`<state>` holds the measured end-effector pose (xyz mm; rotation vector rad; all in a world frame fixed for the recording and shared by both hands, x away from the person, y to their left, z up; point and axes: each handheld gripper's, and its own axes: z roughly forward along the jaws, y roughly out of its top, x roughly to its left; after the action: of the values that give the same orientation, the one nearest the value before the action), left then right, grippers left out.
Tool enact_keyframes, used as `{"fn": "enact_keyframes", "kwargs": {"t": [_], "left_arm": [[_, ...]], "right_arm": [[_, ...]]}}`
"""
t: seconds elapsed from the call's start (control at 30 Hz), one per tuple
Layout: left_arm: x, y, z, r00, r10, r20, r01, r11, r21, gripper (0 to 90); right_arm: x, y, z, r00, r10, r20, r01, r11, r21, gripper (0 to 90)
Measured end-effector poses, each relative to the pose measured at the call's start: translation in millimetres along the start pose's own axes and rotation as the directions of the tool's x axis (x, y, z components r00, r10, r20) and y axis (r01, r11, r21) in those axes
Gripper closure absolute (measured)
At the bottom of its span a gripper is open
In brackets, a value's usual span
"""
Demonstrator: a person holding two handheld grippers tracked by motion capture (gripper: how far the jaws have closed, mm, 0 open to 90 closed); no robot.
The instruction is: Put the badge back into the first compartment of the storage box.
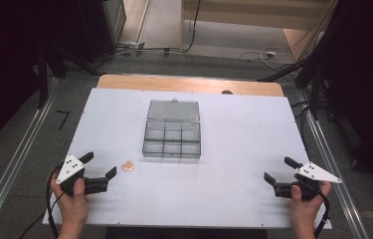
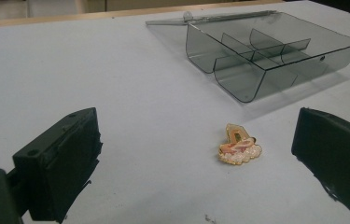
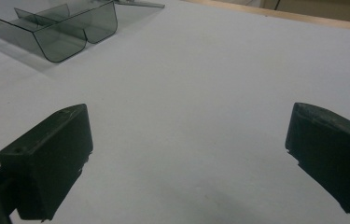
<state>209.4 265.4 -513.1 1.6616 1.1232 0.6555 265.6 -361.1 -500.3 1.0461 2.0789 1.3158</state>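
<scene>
The white desk point(image 1: 233, 149) is carrying a smoky transparent compartment box point(image 1: 172, 136) lying at its centre with the lid folded open and flat behind it. The left gripper point(image 1: 99, 167) and the right gripper point(image 1: 277, 169) are resting near the desk's near corners, each with jaws standing wide apart and grasping nothing. A small pink-and-gold brooch point(image 2: 239, 147) is lying flat on the desk just ahead of the left gripper, between its jaws' line of sight, apart from the box's near-left corner.

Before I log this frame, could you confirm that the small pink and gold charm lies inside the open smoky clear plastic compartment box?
Not quite: the small pink and gold charm lies on the white table, apart from the open smoky clear plastic compartment box, ahead of the open left gripper. The left gripper view shows this.
</scene>
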Motion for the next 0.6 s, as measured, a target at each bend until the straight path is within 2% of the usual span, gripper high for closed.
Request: {"fn": "enact_keyframes", "kwargs": {"t": [0.07, 0.13, 0.2, 0.27, 0.53, 0.6], "left_arm": [[0.0, 1.1, 0.5, 1.0000, 0.000, 0.006, 0.000, 0.9999, 0.010, 1.3], [-2.1, 3.7, 1.7, 1.0000, 0.006, -0.002, -0.006, 0.9991, 0.041, 1.3], [-2.9, 5.2, 1.7, 0.9999, 0.005, 0.011, -0.006, 0.9991, 0.043, 1.0], [-4.8, 9.5, 1.5, 0.9992, 0.002, 0.041, -0.004, 0.9992, 0.040, 0.0], [-12.9, 30.1, 2.5, 0.9983, 0.030, 0.049, -0.032, 0.9983, 0.048, 0.0], [-13.0, 34.9, 4.0, 0.9973, 0.019, 0.071, -0.023, 0.9979, 0.060, 0.0]], "right_arm": [[-0.7, -0.1, -0.2, 1.0000, 0.004, -0.007, -0.004, 1.000, -0.002, 0.0], [-1.0, -0.3, -0.3, 0.9999, 0.008, -0.010, -0.008, 1.000, -0.003, 0.0], [-1.2, -0.3, -0.3, 0.9999, 0.008, -0.010, -0.008, 1.000, -0.004, 0.0], [-1.3, -0.5, -0.4, 0.9999, 0.010, -0.013, -0.010, 1.000, -0.003, 0.0], [-1.7, -0.8, -1.0, 0.9995, 0.021, -0.024, -0.021, 1.000, -0.004, 0.0], [-1.9, -0.8, -1.1, 0.9995, 0.020, -0.026, -0.020, 1.000, -0.006, 0.0]]}}
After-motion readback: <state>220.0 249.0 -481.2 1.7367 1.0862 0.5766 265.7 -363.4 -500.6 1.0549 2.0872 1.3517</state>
